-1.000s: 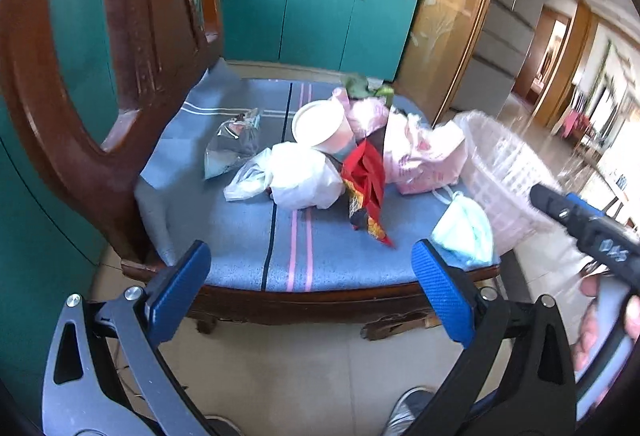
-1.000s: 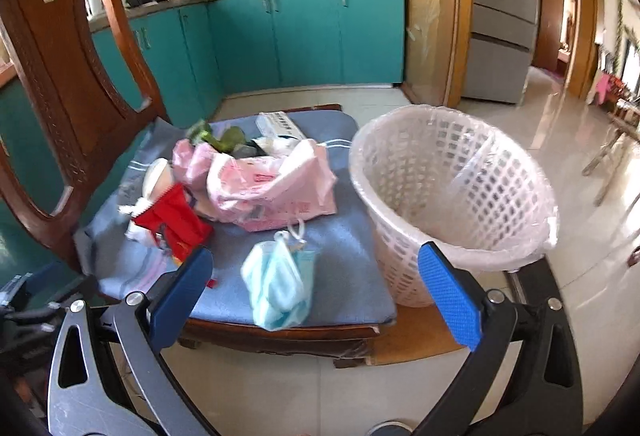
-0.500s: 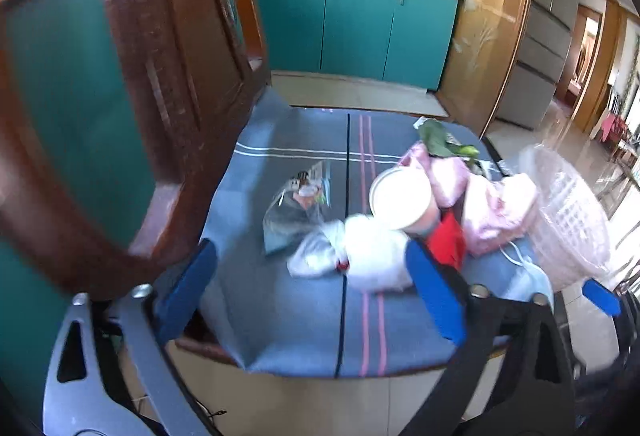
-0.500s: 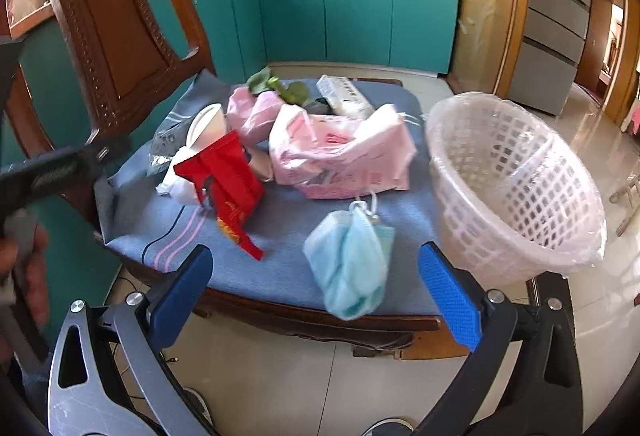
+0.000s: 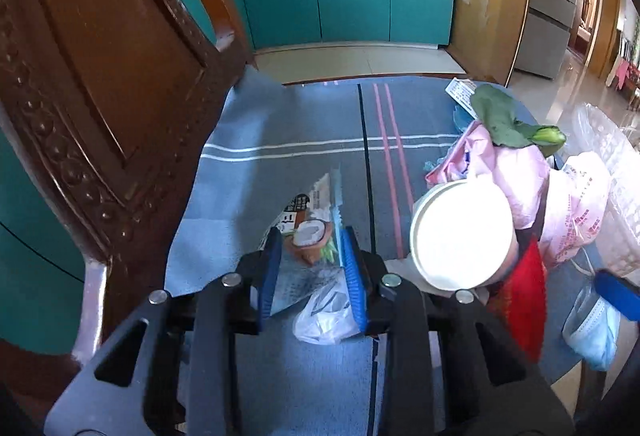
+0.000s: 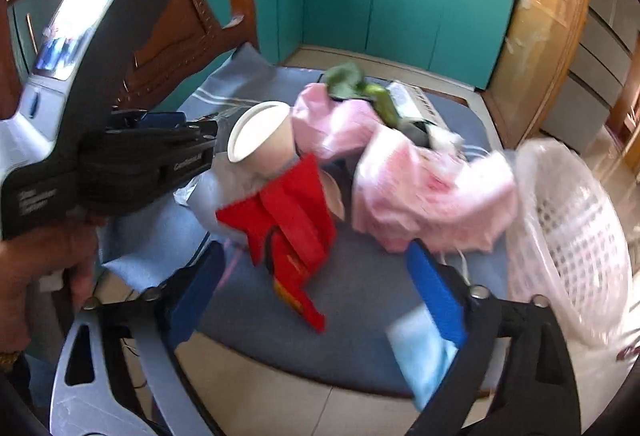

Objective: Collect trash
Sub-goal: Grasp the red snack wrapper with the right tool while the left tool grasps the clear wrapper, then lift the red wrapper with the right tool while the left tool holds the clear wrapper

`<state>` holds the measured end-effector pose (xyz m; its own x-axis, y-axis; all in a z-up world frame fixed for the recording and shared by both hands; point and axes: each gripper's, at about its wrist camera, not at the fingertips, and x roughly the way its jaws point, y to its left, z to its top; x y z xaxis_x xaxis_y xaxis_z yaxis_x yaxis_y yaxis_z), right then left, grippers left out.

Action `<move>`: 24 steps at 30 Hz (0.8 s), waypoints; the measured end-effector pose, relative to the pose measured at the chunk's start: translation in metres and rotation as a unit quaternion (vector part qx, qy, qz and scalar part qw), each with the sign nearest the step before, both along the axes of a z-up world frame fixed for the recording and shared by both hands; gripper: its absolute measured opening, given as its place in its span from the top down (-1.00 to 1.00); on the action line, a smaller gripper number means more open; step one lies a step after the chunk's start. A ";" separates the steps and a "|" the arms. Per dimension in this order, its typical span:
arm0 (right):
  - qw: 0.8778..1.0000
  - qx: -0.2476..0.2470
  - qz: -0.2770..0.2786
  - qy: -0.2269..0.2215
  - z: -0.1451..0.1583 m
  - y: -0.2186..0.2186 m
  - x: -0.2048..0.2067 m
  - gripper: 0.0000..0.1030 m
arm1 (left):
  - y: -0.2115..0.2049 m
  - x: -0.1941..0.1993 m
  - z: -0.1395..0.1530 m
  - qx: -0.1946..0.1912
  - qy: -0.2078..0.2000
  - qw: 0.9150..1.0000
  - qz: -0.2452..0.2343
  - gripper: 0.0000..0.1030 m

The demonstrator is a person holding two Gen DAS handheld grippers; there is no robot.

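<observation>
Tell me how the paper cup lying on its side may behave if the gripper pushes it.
The cup lies on its side against the red wrapper, so it would probably roll or swing. It looks empty, so likely light. Its thin wall may crush under a hard squeeze.

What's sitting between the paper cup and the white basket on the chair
In the right wrist view, crumpled pink plastic bags fill the stretch between the paper cup and the basket, with a green leaf lying on top of them.
</observation>
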<state>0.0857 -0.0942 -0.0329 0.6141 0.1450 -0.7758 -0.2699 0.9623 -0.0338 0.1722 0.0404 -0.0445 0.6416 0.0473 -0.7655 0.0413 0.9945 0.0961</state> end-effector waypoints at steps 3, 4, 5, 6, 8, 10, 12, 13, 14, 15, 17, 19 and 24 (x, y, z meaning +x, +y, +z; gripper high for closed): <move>1.000 0.002 0.016 0.023 -0.011 0.007 0.011 0.43 | 0.007 -0.010 0.009 -0.019 -0.019 1.000 -0.004 0.55; 0.999 0.010 0.017 0.030 -0.012 0.005 0.012 0.55 | 0.009 -0.014 0.014 -0.026 -0.028 0.999 -0.005 0.61; 0.999 0.021 0.014 0.029 -0.011 0.001 0.009 0.70 | 0.010 -0.020 0.020 -0.032 -0.040 0.999 -0.007 0.75; 0.999 0.035 0.014 0.020 -0.006 -0.004 0.004 0.75 | 0.012 -0.029 0.028 -0.040 -0.050 0.998 -0.010 0.75; 0.999 0.042 0.012 0.009 0.003 -0.012 -0.007 0.78 | 0.018 -0.044 0.039 -0.061 -0.065 0.996 -0.017 0.79; 0.998 0.056 0.012 -0.003 0.015 -0.022 -0.019 0.79 | 0.022 -0.061 0.051 -0.080 -0.079 0.993 -0.024 0.81; 0.997 0.076 0.015 -0.019 0.031 -0.033 -0.030 0.79 | 0.025 -0.080 0.065 -0.110 -0.103 0.988 -0.034 0.81; 0.996 0.087 0.016 -0.029 0.038 -0.038 -0.035 0.80 | 0.025 -0.089 0.071 -0.119 -0.114 0.986 -0.036 0.81; 0.994 0.098 0.016 -0.037 0.045 -0.042 -0.038 0.80 | 0.025 -0.096 0.075 -0.126 -0.121 0.984 -0.037 0.81; 0.993 0.107 0.016 -0.043 0.051 -0.047 -0.042 0.80 | 0.023 -0.101 0.077 -0.131 -0.125 0.983 -0.039 0.81; 0.992 0.115 0.016 -0.051 0.059 -0.053 -0.046 0.80 | 0.019 -0.113 0.077 -0.139 -0.129 0.981 -0.042 0.81; 0.992 0.115 0.014 -0.053 0.063 -0.058 -0.048 0.80 | 0.012 -0.122 0.075 -0.139 -0.128 0.981 -0.044 0.81; 0.992 0.116 -0.003 -0.052 0.059 -0.062 -0.043 0.80 | -0.007 -0.119 0.061 -0.134 -0.108 0.984 -0.053 0.81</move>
